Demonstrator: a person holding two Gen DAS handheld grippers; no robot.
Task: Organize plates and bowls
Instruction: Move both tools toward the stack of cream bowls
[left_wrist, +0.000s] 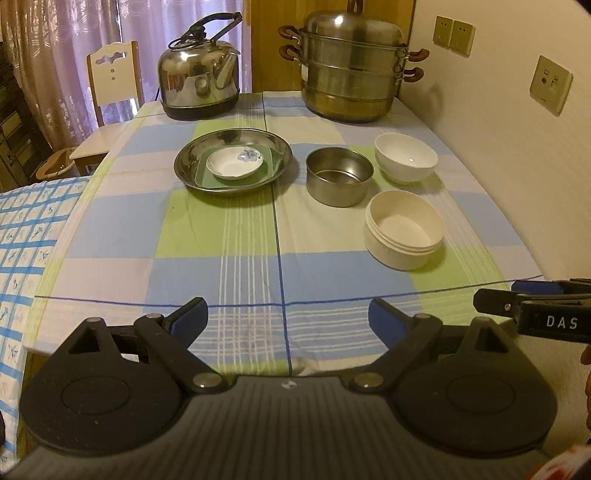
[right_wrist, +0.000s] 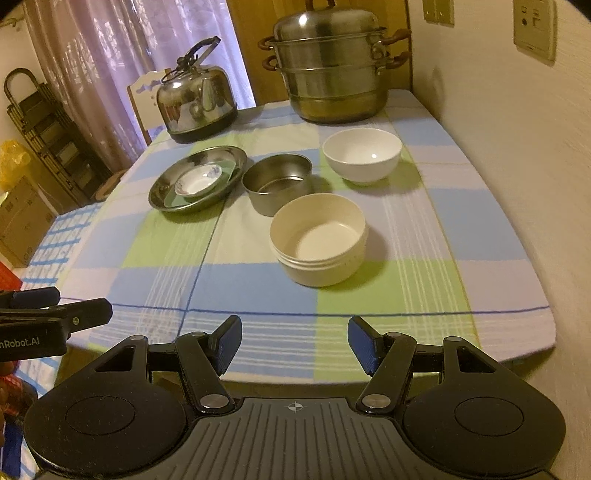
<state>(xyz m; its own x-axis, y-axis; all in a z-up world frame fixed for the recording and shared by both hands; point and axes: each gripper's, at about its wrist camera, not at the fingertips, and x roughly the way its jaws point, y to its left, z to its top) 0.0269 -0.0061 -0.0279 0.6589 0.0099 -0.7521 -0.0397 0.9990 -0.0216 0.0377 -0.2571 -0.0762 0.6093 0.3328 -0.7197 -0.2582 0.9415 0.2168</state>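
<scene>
The left gripper (left_wrist: 288, 314) hangs level over the near edge of the table (left_wrist: 229, 236), jaws spread wide with nothing between them, aimed straight down the table toward the far wall; the right gripper (right_wrist: 294, 339) sits just beside it at the same edge, likewise wide apart and empty, pointing the same way and angled slightly leftward. Counting from left to right on the checked cloth: one steel plate (left_wrist: 192, 173), wide and shallow, carrying one green square dish (left_wrist: 275, 162) and, nested on top of that, one small white saucer (left_wrist: 225, 168) with a blue flower print on its far side; then three bowls, all upright with mouths facing up. The steel bowl (left_wrist: 338, 190) stands just right of the plate, apart from it; the white ceramic bowl (left_wrist: 404, 166) is behind and to the right of it; the cream plastic bowl (left_wrist: 402, 247), with a ribbed band under its rim, is the nearest to the grippers and almost touches the steel bowl in the right wrist view. At the far edge stand one kettle (left_wrist: 199, 85), left, and one stacked steamer pot (left_wrist: 351, 74), right, both well apart from the dishes
</scene>
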